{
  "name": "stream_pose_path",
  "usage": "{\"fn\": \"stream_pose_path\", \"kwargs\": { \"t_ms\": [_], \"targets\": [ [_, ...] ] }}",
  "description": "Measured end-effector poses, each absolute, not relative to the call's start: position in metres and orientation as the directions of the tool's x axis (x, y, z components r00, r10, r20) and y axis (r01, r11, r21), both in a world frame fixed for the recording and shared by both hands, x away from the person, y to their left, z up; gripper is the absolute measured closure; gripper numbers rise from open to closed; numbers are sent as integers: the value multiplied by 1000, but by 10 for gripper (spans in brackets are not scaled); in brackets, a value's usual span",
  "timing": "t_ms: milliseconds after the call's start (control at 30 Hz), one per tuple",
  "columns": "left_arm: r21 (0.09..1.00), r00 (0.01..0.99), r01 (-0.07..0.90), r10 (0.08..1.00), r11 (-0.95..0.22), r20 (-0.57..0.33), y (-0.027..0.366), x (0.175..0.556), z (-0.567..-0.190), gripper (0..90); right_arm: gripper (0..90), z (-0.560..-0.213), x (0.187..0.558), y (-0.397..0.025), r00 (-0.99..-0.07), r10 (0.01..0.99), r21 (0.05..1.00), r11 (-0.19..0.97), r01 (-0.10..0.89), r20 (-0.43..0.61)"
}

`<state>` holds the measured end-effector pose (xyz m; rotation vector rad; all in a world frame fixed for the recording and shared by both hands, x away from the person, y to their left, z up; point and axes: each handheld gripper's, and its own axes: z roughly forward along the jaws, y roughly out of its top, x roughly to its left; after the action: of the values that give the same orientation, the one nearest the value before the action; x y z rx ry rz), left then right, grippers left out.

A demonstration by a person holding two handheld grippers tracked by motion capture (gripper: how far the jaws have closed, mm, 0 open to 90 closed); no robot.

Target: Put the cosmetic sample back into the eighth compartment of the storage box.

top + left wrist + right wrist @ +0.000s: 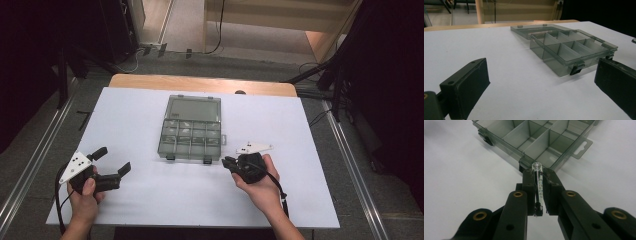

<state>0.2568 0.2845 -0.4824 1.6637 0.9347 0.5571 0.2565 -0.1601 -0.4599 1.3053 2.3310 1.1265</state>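
1. A small clear glass tube (539,185) with printed graduations, like a tiny syringe or vial, sits clamped lengthwise between the pads of the right tongs (539,178), its round open end pointing toward the compartment box (541,137).
2. The right tongs (239,165) are closed down to the tube's width and hover just off the box's near right corner, toward the worktop's (150,125) near right part.
3. The smoky transparent box (192,134) lies open near the worktop's middle, lid folded back toward the far edge, its compartments looking bare.
4. The left tongs (113,161) are spread wide, holding nothing, near the worktop's near left corner.
5. The step in hand appears to be carrying the tube to the box; the next move likely calls for lifting over the near wall and releasing into one compartment.
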Motion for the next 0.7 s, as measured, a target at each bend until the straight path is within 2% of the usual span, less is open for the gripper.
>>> {"fn": "stream_pose_path", "kwargs": {
  "t_ms": [700],
  "targets": [
    [950,577,297,810,-93,-101,286,257,-482,0,827,-448,273,-151,-579,801,731,303,611,152]
  ]
}}
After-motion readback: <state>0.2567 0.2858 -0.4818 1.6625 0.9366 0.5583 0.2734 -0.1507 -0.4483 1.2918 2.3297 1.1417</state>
